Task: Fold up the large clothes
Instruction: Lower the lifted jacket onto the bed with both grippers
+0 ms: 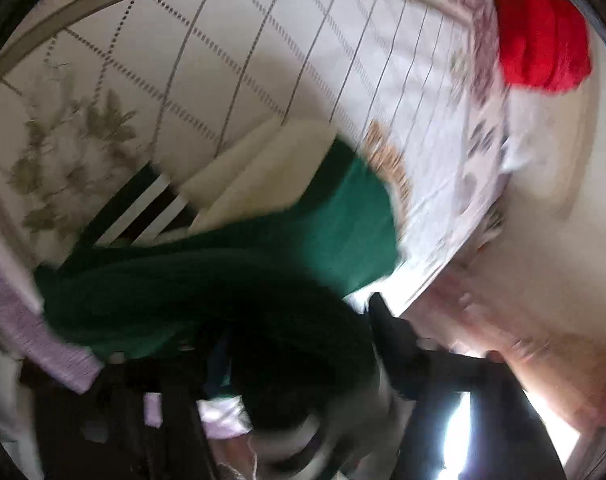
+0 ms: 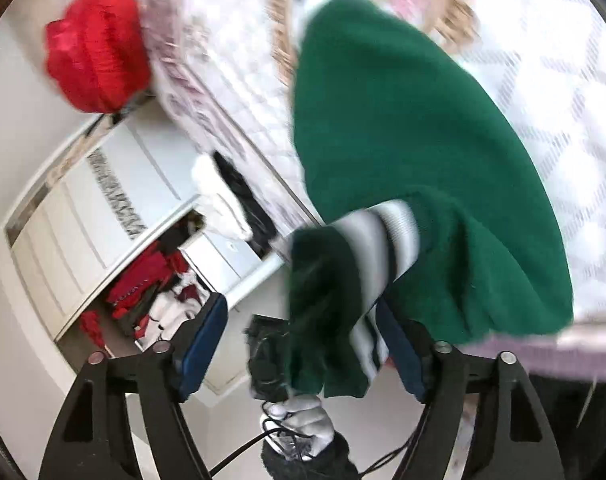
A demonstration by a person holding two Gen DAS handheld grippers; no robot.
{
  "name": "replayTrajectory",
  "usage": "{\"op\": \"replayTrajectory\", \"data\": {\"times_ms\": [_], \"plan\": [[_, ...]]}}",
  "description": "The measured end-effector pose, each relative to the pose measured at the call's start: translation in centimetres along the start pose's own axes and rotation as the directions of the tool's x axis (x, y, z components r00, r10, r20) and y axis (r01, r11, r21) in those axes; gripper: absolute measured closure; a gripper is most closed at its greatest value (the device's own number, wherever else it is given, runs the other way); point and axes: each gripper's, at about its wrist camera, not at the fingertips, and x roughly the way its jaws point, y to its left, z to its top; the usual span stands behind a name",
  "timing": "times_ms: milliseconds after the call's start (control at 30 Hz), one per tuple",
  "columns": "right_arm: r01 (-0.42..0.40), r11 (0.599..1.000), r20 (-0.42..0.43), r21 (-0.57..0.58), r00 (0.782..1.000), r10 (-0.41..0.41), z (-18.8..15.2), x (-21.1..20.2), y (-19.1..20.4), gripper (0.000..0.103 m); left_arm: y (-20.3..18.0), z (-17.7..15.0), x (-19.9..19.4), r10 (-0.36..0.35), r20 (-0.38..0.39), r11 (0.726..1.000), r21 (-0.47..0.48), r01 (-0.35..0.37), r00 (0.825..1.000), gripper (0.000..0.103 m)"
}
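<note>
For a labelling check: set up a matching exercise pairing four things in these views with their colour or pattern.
Things:
1. sweater
2. sweater cuff
3. bundle of cloth
4. bedspread

Descriptions:
A. red
B. white with a dotted diamond grid
C. solid green
D. white, green and black stripes

Pairs: 1-C, 2-D, 3-A, 4-B

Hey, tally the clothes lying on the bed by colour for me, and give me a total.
Green with striped cuffs: 1, the green sweater
Red: 1, the red garment bunched at the bed's edge
Total: 2
The clothes in the open drawer are left out.
</note>
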Motion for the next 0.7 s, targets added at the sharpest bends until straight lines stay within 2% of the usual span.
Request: {"op": "replayTrajectory", "data": {"times_ms": [67,133,167,200,267,333,367,400,433,467,500,533,600,633,667,700], "plan": [[0.044,0.997,0.028,-0.058,0.999,-0.042,0.7,0.0,0.6,0.022,-0.1,0.7,-0.5,-0.048,0.034,0.999,0.000,0.048,0.998,0.037],[0.143,0.980,0.043,-0.136,0.990,-0.138,1.1,-0.2,1.0,0.022,-1.1,0.9,-1.8,-0.060,0.085,0.996,0.067,0.054,0.995,0.037],[0.202,0.963,0.060,-0.180,0.979,-0.194,1.2,-0.2,1.2,0.022,-1.6,0.8,-2.5,-0.039,0.113,0.993,0.116,0.025,0.993,0.037],[0.285,0.930,0.091,-0.234,0.958,-0.271,1.4,-0.2,1.5,0.022,-2.0,0.7,-3.0,-0.018,0.135,0.989,0.151,-0.002,0.991,0.037],[0.391,0.869,0.130,-0.304,0.921,-0.368,1.8,-0.3,1.4,0.022,-2.6,-0.3,-4.3,0.079,0.239,0.954,0.264,-0.143,0.968,0.037],[0.474,0.782,0.167,-0.403,0.879,-0.447,2.9,0.6,1.5,0.022,-2.2,-1.3,-4.8,0.176,0.339,0.899,0.327,-0.292,0.924,0.037],[0.522,0.717,0.198,-0.461,0.849,-0.491,3.0,1.0,1.6,0.021,-1.7,-1.7,-4.7,0.212,0.379,0.873,0.340,-0.348,0.901,0.037],[0.563,0.649,0.229,-0.512,0.817,-0.529,3.3,1.6,1.6,0.014,-0.9,-2.0,-4.4,0.245,0.406,0.852,0.342,-0.396,0.880,0.037],[0.606,0.553,0.271,-0.572,0.776,-0.570,3.5,2.8,1.7,0.009,0.2,-1.9,-4.2,0.266,0.415,0.845,0.335,-0.418,0.870,0.037],[0.628,0.479,0.301,-0.614,0.746,-0.594,3.9,3.9,1.4,0.007,1.1,-1.9,-3.8,0.279,0.416,0.848,0.317,-0.426,0.865,0.037],[0.634,0.421,0.314,-0.648,0.727,-0.611,4.4,5.1,1.0,0.007,2.4,-2.0,-3.4,0.288,0.411,0.858,0.291,-0.424,0.865,0.037],[0.622,0.404,0.295,-0.671,0.724,-0.624,5.2,6.0,0.0,0.007,3.7,-2.1,-3.1,0.291,0.407,0.869,0.266,-0.417,0.866,0.037],[0.582,0.427,0.217,-0.692,0.732,-0.646,6.4,7.6,-1.8,0.005,5.0,-2.8,-2.9,0.289,0.406,0.882,0.238,-0.406,0.867,0.037],[0.586,0.420,0.242,-0.693,0.738,-0.630,6.8,8.0,-2.3,0.005,5.7,-3.1,-2.8,0.300,0.412,0.882,0.225,-0.415,0.861,0.037],[0.580,0.433,0.254,-0.690,0.754,-0.606,7.1,8.1,-2.7,0.007,6.2,-3.7,-2.8,0.311,0.427,0.877,0.217,-0.430,0.849,0.037],[0.575,0.452,0.271,-0.681,0.772,-0.575,6.9,7.7,-2.9,0.019,6.6,-4.3,-2.9,0.326,0.446,0.868,0.209,-0.451,0.834,0.037]]}}
